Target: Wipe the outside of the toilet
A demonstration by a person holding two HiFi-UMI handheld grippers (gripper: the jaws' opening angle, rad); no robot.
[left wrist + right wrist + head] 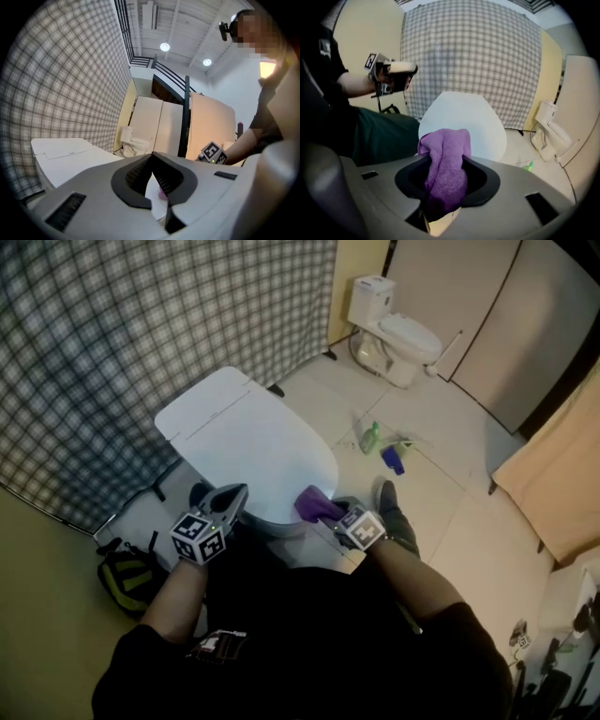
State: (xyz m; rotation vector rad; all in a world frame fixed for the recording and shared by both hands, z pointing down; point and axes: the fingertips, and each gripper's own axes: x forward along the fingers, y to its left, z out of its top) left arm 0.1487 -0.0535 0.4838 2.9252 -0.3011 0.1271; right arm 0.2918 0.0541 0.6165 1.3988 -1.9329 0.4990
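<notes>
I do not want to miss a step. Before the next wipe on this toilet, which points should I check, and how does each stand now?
1. Purple cloth clamped in the right gripper: ok.
2. Toilet lid closed: ok.
3. Cloth touching the lid's front edge: cannot tell.
4. Left gripper shut, empty, apart from the cloth: ok.
5. Green bottle on the floor, out of the way: ok.

A grey plaid curtain (141,352) fills the upper left of the head view and meets a yellow wall (358,277) at top centre. Pale floor tiles (459,474) spread to the right. White partition panels (487,324) stand at the upper right behind a distant white toilet (394,329). A beige drape (562,474) hangs at the right edge. Round ceiling lights (164,47) glow at the top of the left gripper view.
</notes>
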